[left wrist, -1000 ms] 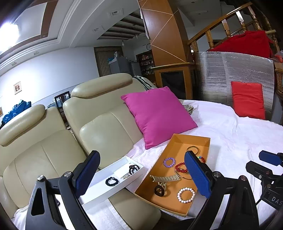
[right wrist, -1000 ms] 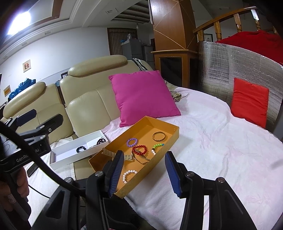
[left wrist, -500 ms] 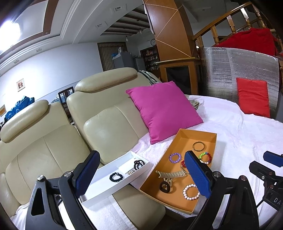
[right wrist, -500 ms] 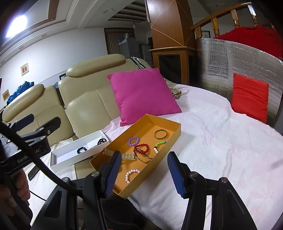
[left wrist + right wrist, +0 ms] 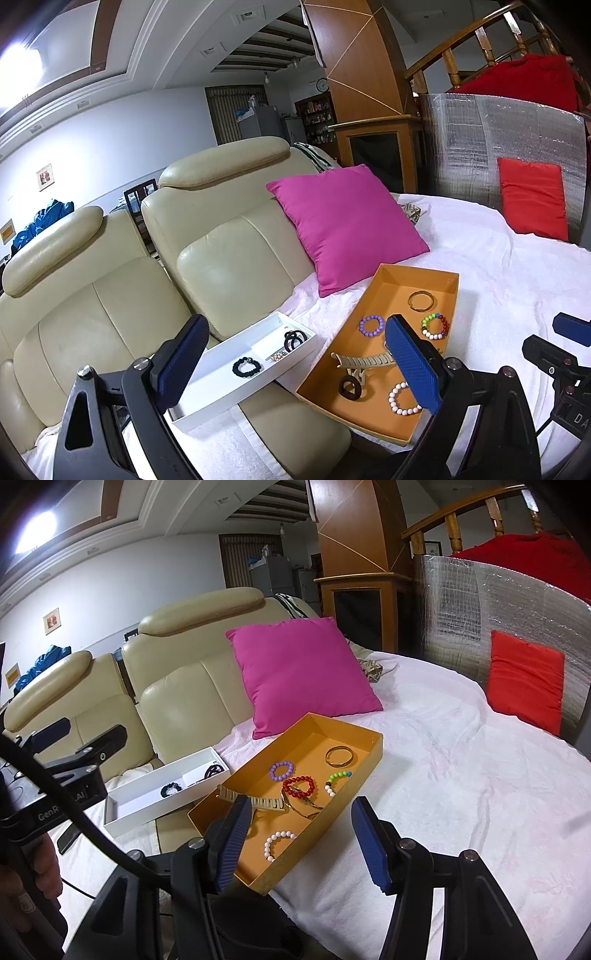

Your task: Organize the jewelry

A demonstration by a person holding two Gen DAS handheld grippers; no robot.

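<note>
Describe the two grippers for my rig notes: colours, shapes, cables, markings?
Both grippers, left and right, have black angular frames with silver screws and flat blue ribbed fingers. A black cable curves past the left one, whose body carries white lettering starting "GenR". No sleeve shows.

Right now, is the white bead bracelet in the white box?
No, the white bead bracelet lies in the orange tray, near its front end.

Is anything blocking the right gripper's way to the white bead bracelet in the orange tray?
Nothing visible does. The right gripper hangs open and empty above the orange tray's near corner, and the white bracelet lies uncovered just ahead of its fingers.
</note>
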